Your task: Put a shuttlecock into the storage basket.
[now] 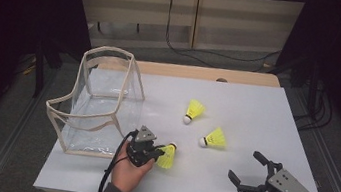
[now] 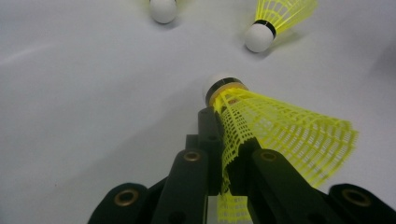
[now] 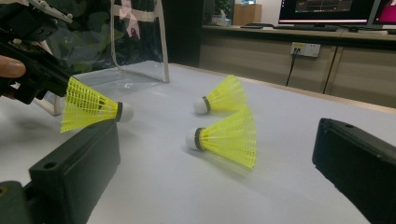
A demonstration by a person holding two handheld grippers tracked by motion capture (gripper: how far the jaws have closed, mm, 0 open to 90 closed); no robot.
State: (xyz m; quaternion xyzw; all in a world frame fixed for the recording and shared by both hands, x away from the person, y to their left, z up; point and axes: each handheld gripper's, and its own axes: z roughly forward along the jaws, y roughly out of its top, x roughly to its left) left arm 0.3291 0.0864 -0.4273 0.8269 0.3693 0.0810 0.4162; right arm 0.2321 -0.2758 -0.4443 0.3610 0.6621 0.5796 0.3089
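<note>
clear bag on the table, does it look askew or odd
Yes. The clear bag lies tipped on its side at the table's left edge, mouth facing the near-left corner, its trim sagging out of shape. No shuttlecock is inside it.

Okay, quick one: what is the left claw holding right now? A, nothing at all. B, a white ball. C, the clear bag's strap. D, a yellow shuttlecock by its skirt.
D: the left claw is shut on the mesh skirt of a yellow shuttlecock, its white cork pointing away from the hand.
</note>
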